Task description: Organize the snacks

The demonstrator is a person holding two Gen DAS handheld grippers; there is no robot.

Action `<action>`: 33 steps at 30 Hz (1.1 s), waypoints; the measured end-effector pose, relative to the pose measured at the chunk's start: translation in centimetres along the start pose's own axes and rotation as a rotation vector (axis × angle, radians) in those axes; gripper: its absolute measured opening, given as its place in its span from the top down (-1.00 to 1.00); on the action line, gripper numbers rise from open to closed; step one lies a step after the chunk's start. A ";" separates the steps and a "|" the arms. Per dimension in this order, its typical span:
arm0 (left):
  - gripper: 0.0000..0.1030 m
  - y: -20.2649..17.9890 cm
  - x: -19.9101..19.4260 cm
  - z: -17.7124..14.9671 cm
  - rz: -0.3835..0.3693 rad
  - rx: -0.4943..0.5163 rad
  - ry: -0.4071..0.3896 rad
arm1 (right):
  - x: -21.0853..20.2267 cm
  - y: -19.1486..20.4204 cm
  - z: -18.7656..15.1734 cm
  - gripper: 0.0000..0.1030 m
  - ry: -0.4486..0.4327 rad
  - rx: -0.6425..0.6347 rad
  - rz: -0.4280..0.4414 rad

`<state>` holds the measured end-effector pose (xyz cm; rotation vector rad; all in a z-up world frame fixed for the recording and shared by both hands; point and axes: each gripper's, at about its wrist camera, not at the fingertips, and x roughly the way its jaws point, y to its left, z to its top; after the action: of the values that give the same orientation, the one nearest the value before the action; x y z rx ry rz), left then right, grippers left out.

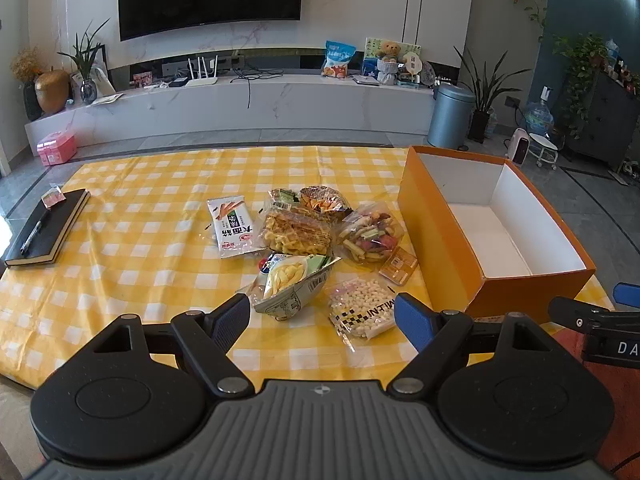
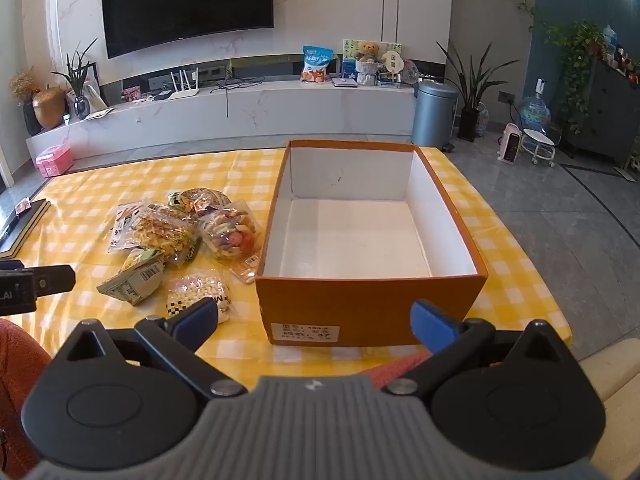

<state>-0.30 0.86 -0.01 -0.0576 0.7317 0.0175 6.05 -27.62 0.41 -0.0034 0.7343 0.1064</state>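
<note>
Several snack bags lie in a pile (image 1: 304,240) on the yellow checked tablecloth (image 1: 140,248). Among them are a white stick-snack pack (image 1: 232,228), a silver fries bag (image 1: 292,284) and a clear bag of white pellets (image 1: 364,308). An open orange box (image 1: 440,240) with a white, empty inside stands right of the pile. My left gripper (image 1: 322,320) is open and empty, just short of the fries bag and pellet bag. My right gripper (image 2: 314,320) is open and empty in front of the orange box (image 2: 372,304). The pile also shows in the right wrist view (image 2: 180,236).
A black notebook (image 1: 48,232) with a pen on it lies at the table's left edge. The other gripper's body shows at the right edge of the left wrist view (image 1: 596,328). Beyond the table are a TV bench (image 1: 240,108), a bin (image 1: 450,116) and plants.
</note>
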 end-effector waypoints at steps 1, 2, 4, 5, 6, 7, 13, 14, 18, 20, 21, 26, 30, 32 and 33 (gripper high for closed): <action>-0.87 0.0 -0.1 0.0 0.002 0.001 -0.001 | 0.0 -0.1 0.0 -0.94 0.001 0.004 0.000; -0.87 0.0 -0.1 0.0 0.003 0.002 -0.004 | 0.0 -0.1 -0.1 -0.94 0.004 0.007 0.000; -0.87 0.0 -0.2 0.1 0.007 -0.001 -0.005 | 0.0 -0.1 -0.1 -0.94 0.004 0.007 0.001; -0.86 0.0 -0.3 0.1 0.005 -0.002 -0.004 | 0.0 -0.1 -0.1 -0.94 0.006 0.006 0.000; -0.86 0.0 -0.3 0.1 0.005 -0.001 -0.006 | 0.1 -0.1 -0.1 -0.94 0.009 0.004 0.000; -0.86 0.0 -0.3 0.1 0.006 -0.001 -0.006 | 0.0 0.0 -0.1 -0.94 0.009 0.003 0.000; -0.87 -0.2 -0.3 0.1 0.003 0.008 -0.001 | 0.0 -0.2 -0.2 -0.94 0.009 0.012 -0.008; -0.87 -0.2 -0.3 0.1 0.003 0.007 -0.002 | 0.0 -0.2 -0.2 -0.94 0.010 0.013 -0.010; -0.86 -0.3 -0.3 0.1 0.003 0.008 -0.003 | 0.0 -0.3 -0.1 -0.94 0.011 0.015 -0.015; -0.87 -0.3 -0.3 0.1 0.003 0.009 -0.002 | 0.0 -0.2 -0.1 -0.94 0.009 0.015 -0.016; -0.87 -0.2 -0.3 0.1 0.003 0.008 -0.002 | 0.0 -0.3 -0.1 -0.94 0.008 0.014 -0.017; -0.87 -0.2 -0.3 0.1 0.003 0.007 -0.001 | 0.0 -0.3 -0.1 -0.94 0.007 0.015 -0.019; -0.86 -0.4 -0.3 0.0 0.003 0.008 -0.002 | -0.1 -0.4 -0.1 -0.94 0.006 0.014 -0.020; -0.86 -0.4 -0.3 0.1 0.003 0.007 -0.001 | -0.1 -0.4 -0.1 -0.94 0.007 0.014 -0.022; -0.87 -0.4 -0.3 0.0 0.002 0.006 -0.001 | -0.1 -0.4 -0.1 -0.94 0.006 0.013 -0.023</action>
<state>-0.50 0.48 0.26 -0.0510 0.7303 0.0175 6.00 -28.00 0.40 0.0003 0.7410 0.0799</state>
